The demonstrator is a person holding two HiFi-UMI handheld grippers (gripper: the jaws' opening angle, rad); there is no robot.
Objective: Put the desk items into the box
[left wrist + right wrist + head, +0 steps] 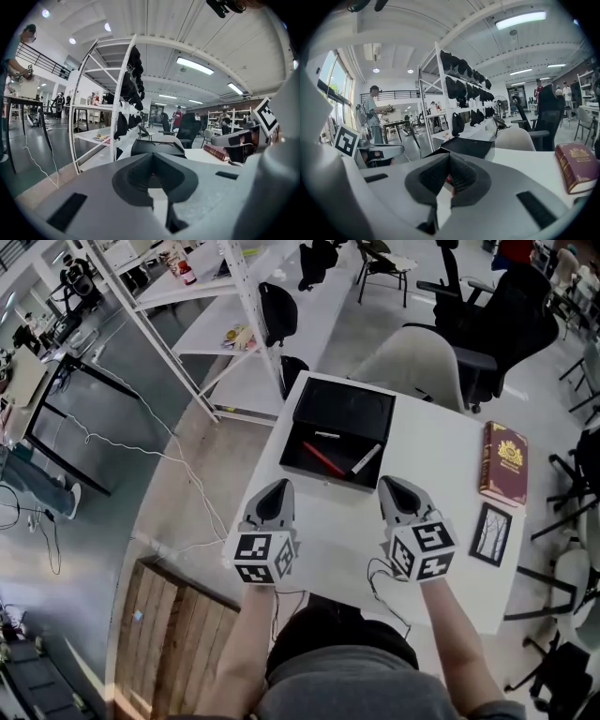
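Note:
An open black box (336,432) stands at the table's far middle with its lid raised. In it lie a red pen (323,458) and a white marker (366,460). A dark red book (503,463) and a small black-framed picture (491,533) lie at the right of the white table (431,456). My left gripper (278,486) and right gripper (386,482) hover side by side just short of the box, both shut and empty. The box (157,146) shows past the left gripper (151,161). The right gripper (447,173) sees the box (468,146) and the book (576,164).
A pale chair (412,367) and a black office chair (506,320) stand behind the table. A white shelf rack (216,296) is at the far left. A cable (380,582) lies near the table's front edge. Wooden flooring (173,634) shows at the lower left.

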